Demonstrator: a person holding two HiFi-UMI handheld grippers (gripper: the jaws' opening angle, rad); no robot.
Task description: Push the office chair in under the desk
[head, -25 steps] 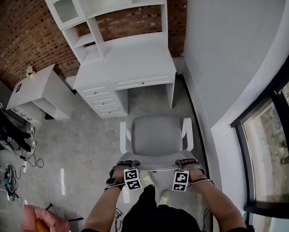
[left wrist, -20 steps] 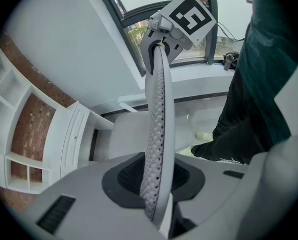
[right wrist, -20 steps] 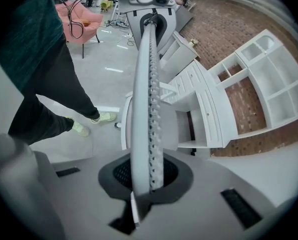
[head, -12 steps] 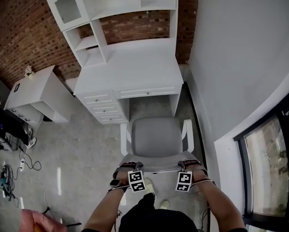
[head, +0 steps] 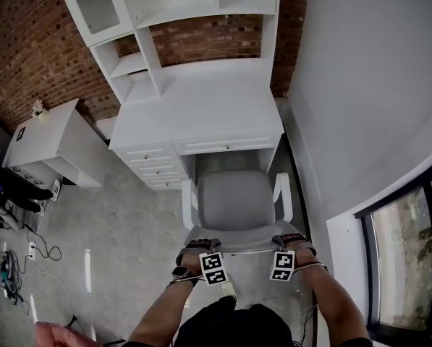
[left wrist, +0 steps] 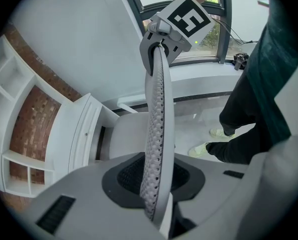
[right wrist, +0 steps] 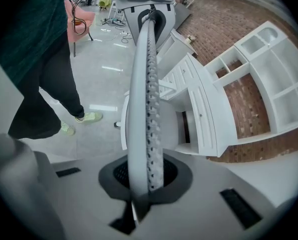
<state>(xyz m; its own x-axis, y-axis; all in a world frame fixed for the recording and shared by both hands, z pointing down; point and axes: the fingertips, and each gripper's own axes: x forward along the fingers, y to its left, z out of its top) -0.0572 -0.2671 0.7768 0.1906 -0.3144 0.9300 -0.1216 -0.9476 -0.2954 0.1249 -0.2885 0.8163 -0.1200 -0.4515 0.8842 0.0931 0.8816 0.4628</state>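
At the near edge of the scene, the left claw (left wrist: 156,204) was clamped on the top rim of the chair back (left wrist: 157,129), its jaws narrow with the rim pinched between them. The right claw (right wrist: 144,184) gripped the same rim further right, its jaws closing on the rim that stood between them. Each claw carried one cube with black-and-white square markers. The chair back was a thin, curved panel of pale mesh with small holes, set in a smooth light frame.

Beyond the rim lay the one chair (head: 235,199), with a rounded grey padded seat and two white, slim armrests (head: 189,203), one at each side. It stood just near of the desk (head: 201,107), in line with the knee opening at the desk's right half, the front of the seat close to the desk's front edge.

The desk was white and flat-topped, with a stack of three small drawers (head: 154,166) at the left and one wide drawer (head: 226,145) over the opening. A white shelf unit (head: 172,6) with open square compartments rose at its far side, against a rough red brick wall (head: 27,49). One low white cabinet (head: 49,143) stood to the left on the grey, mottled floor (head: 121,223). A smooth grey wall (head: 367,85) ran along the right, with a dark-framed window (head: 411,266) near its near end.
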